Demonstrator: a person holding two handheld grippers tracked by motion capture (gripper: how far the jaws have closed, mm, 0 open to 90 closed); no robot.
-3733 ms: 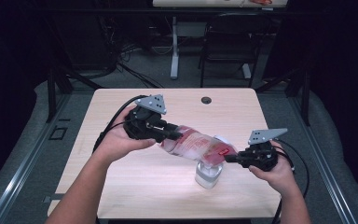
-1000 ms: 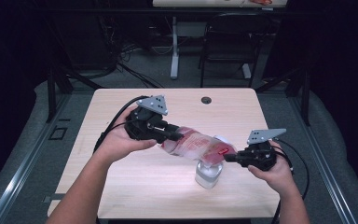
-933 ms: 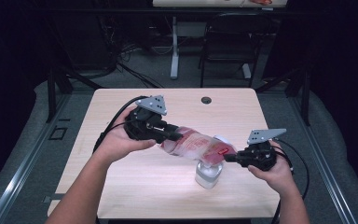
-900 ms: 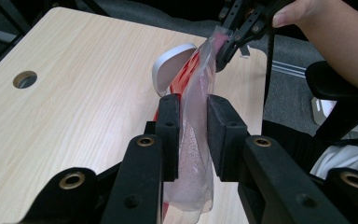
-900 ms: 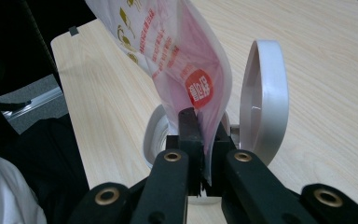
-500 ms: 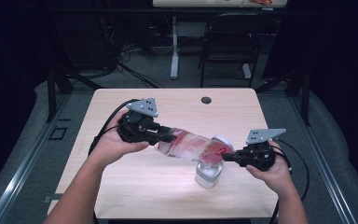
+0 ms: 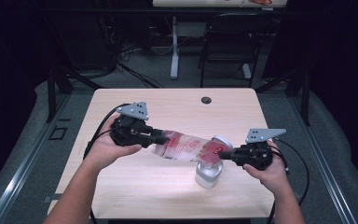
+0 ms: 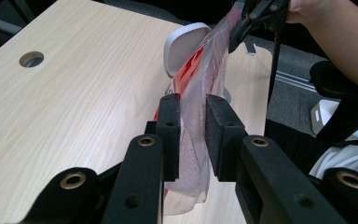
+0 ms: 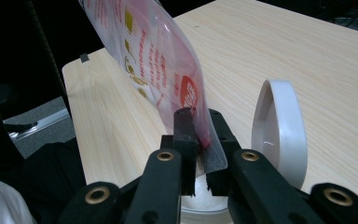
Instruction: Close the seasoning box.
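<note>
The left tool point(image 7: 161, 137) squeezes one end of a clear bag point(image 7: 186, 147) w/ red print; in the left gripper view its two black pads point(image 8: 170, 135) press the bag point(image 8: 200, 93) from both sides. The right tool point(image 7: 226, 155) has the other end of the bag between its pads; its jaws have just been opening a bit, but the bag's edge point(image 9: 205, 140) looks pinched there. The bag hangs stretched between both tools, above the tabletop point(image 7: 168, 186), near the middle & a bit toward the right edge. Under the bag's right end stands a white jar point(image 7: 208, 173), its lid point(image 9: 279, 130) flipped up. A small round hole point(image 7: 206, 100) sits near the far edge.
</note>
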